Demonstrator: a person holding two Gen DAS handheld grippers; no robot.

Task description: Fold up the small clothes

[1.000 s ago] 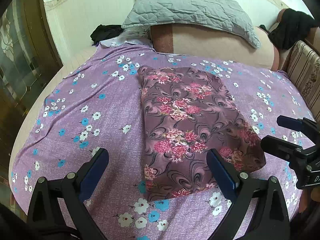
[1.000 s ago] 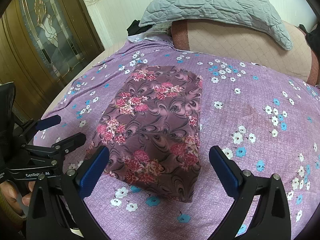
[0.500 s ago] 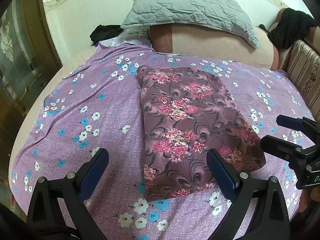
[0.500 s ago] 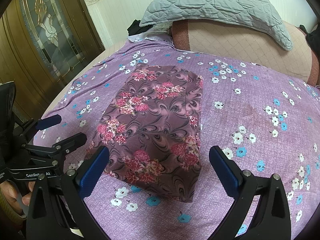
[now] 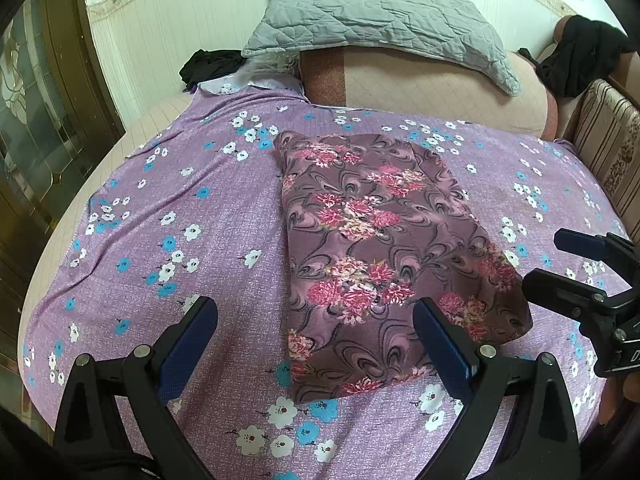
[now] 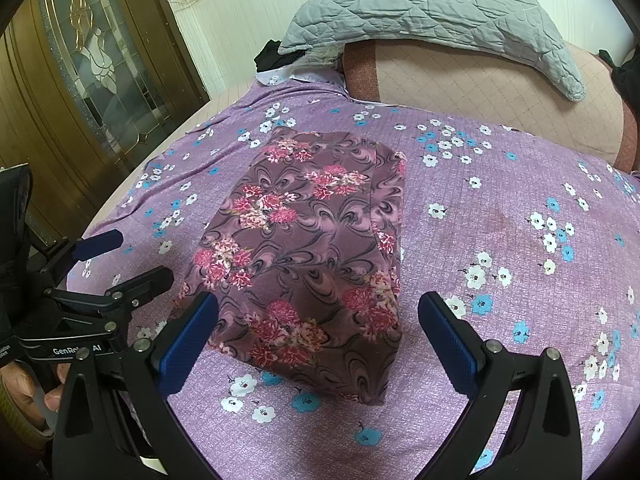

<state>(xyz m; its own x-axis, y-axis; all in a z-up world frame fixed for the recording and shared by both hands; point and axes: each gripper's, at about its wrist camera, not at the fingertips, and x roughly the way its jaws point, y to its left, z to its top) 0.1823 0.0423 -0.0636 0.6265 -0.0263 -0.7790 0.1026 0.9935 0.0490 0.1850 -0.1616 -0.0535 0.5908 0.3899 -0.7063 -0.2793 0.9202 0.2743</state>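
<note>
Right now I see no box or basket in either view; the only thing carrying anything is the bed, spread with a purple flowered sheet (image 5: 208, 216), and on it lies the folded floral garment (image 5: 384, 248), flat and rectangular, its long side running away from me toward the grey quilted pillow (image 5: 376, 24).

My left gripper (image 5: 316, 344) hangs low over the near edge of the sheet, pointing along the garment toward the pillow. Its jaws stand wide apart and grip nothing; the right blue pad sits over the garment's near right part, the left pad over bare sheet beside the garment. I cannot tell whether either pad touches the cloth.

My right gripper (image 6: 318, 338) is posed the same way at the garment's near end, jaws spread wide and empty, straddling its near corner. From the left wrist view it shows just beside the garment's near right corner (image 5: 576, 276), and from the right wrist view the left gripper sits just beside the garment's near left edge (image 6: 120, 264).
</note>
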